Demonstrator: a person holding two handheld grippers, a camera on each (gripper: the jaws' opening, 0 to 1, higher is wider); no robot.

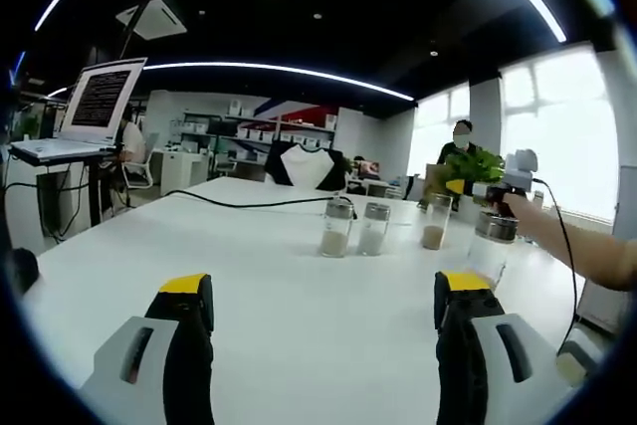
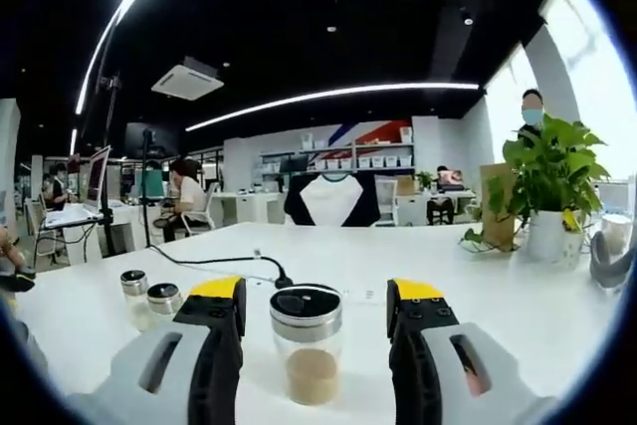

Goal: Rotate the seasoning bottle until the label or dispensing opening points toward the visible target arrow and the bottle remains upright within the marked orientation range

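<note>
right gripper [image 2: 314, 320]: fingers spread open on either side of the seasoning bottle [image 2: 308, 343], not touching it; the bottle stands upright on the white surface [image 2: 328, 256], chrome lid on top, tan powder in its lower part. two small shakers [image 2: 149, 298] stand further along the surface, beside a black cable [image 2: 214, 264]. potted plant [image 2: 545, 191] near the surface's far edge. left gripper [image 1: 323, 306]: fingers open over bare surface, with two jars [image 1: 353, 228] beyond them.

seasoning bottle [image 2: 307, 345], upright, tan powder, metal cap
</note>
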